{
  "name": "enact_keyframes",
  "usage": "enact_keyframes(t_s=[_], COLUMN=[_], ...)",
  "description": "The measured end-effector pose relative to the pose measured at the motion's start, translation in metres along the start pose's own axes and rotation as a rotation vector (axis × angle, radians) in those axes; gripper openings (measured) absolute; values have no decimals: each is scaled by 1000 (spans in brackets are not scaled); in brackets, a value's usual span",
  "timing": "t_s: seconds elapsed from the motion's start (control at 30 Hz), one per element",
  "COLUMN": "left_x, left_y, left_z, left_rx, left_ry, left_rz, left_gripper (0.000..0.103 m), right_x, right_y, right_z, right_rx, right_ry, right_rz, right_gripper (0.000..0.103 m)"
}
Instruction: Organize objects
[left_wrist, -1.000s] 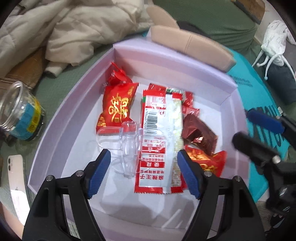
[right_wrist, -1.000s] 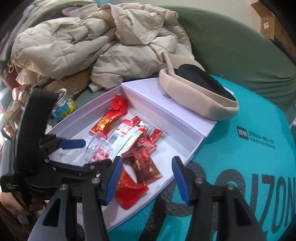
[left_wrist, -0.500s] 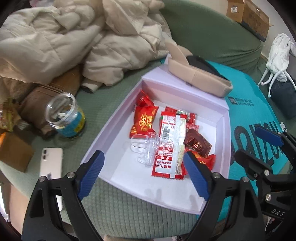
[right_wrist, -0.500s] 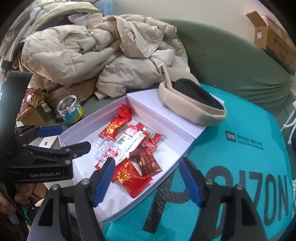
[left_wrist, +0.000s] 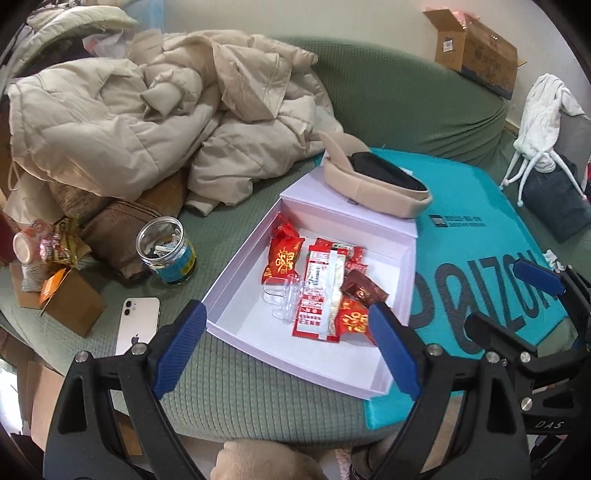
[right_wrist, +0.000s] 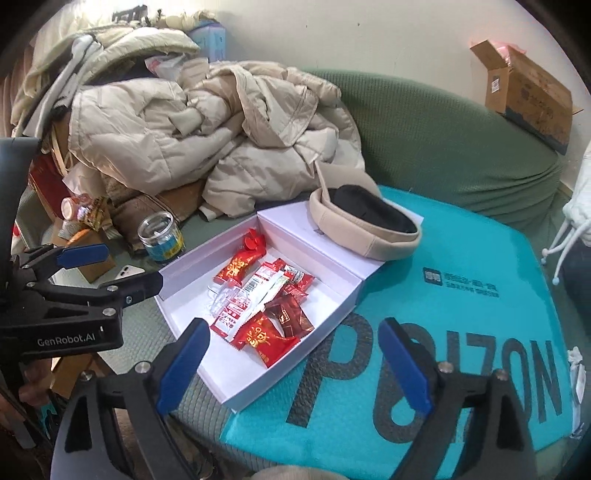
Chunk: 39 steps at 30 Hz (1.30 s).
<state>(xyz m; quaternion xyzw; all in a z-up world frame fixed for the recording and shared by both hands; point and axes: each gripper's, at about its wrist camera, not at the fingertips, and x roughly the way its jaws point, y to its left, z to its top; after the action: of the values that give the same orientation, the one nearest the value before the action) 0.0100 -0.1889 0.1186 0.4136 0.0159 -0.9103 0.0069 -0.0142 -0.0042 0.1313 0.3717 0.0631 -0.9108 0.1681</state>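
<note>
Glass jar (left_wrist: 166, 251) at my left on green sofa (left_wrist: 229, 387), white phone (left_wrist: 137, 325) near it. My left hand-held gripper (left_wrist: 286, 347) spread, holding nothing. White box (left_wrist: 236, 273) centre: red snack packets (left_wrist: 282, 256), clear clip (left_wrist: 284, 301) inside. Beige hat (left_wrist: 373, 184) on box lid. My right hand-held gripper (right_wrist: 295, 363) spread, unladen, over teal bag (right_wrist: 461, 306).

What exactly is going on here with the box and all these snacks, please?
A person is tidying a sofa with a handheld tool in each hand. The left tool and right tool are both open and empty, held above the white box. Red snack packets and a clear plastic clip lie inside it.
</note>
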Motion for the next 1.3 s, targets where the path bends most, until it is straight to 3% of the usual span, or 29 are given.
enact_keyframes(t_s=[0.5,1.3], left_x=[-55,-76], left_y=[-22,-27], left_z=[-28,-54], left_rx=[-41,-5], left_ry=[-41,-37], left_rz=[-19,9], left_gripper=[89,89], right_x=[-69,-85], right_y=[-8,7], right_z=[-32,-58], right_rx=[20,-13], right_ry=[-56,-25], right_rz=[24,18], right_gripper=[96,96])
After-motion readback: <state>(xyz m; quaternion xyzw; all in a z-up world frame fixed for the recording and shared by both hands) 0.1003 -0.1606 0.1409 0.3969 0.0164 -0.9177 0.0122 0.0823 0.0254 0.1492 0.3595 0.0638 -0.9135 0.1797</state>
